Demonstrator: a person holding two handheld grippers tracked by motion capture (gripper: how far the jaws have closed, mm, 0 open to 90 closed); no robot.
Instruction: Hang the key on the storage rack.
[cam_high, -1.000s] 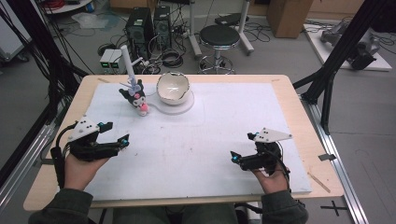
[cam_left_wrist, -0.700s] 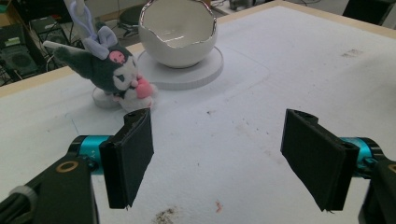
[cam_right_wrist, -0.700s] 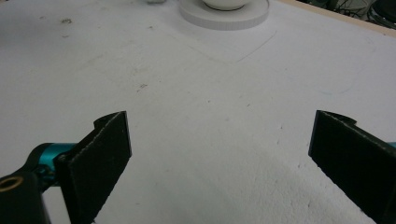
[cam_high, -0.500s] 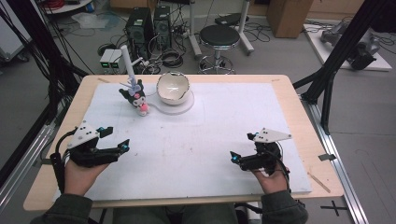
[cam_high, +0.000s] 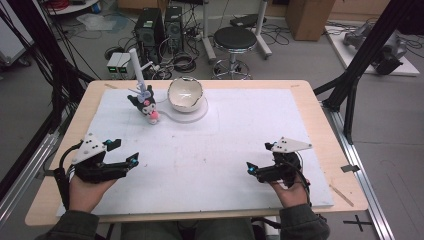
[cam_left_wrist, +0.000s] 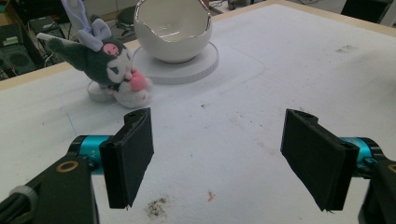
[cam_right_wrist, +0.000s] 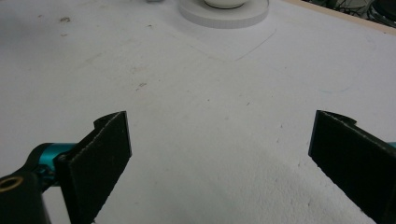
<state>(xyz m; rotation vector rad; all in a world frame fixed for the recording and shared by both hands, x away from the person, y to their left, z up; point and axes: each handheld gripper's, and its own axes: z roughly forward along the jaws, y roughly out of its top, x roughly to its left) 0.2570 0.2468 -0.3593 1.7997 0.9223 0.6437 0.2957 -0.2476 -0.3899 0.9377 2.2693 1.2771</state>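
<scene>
Plush toy: a dark soft toy (cam_left_wrist: 105, 63) with pale lilac ears and a pink patch stands ahead of the left gripper (cam_left_wrist: 217, 156), slightly to the left of its jaws and well apart from them; its long axis runs upright, leaning a little, face turned toward the gripper.
Bowl: a glossy white bowl (cam_left_wrist: 173, 28) shaped like a cracked eggshell, jagged rim up, sits on a flat white round base (cam_left_wrist: 205, 67) just beside the toy.
Left gripper: jaws spread wide, nothing between them, hovering low over the white mat (cam_left_wrist: 261, 93).
Right gripper: the right gripper (cam_right_wrist: 219, 158) is likewise released, flat black padded jaws far apart, empty.
Hidden: from the right gripper the bowl is cut off at the top edge; only its base (cam_right_wrist: 224, 11) shows, far ahead.
Mat: matte white, faintly grainy, with small dark specks.
Table: pale wood edge (cam_high: 320, 107) around the mat.
Hands: each gripper held from behind by a hand (cam_high: 87, 190), dark sleeves at the near edge.
</scene>
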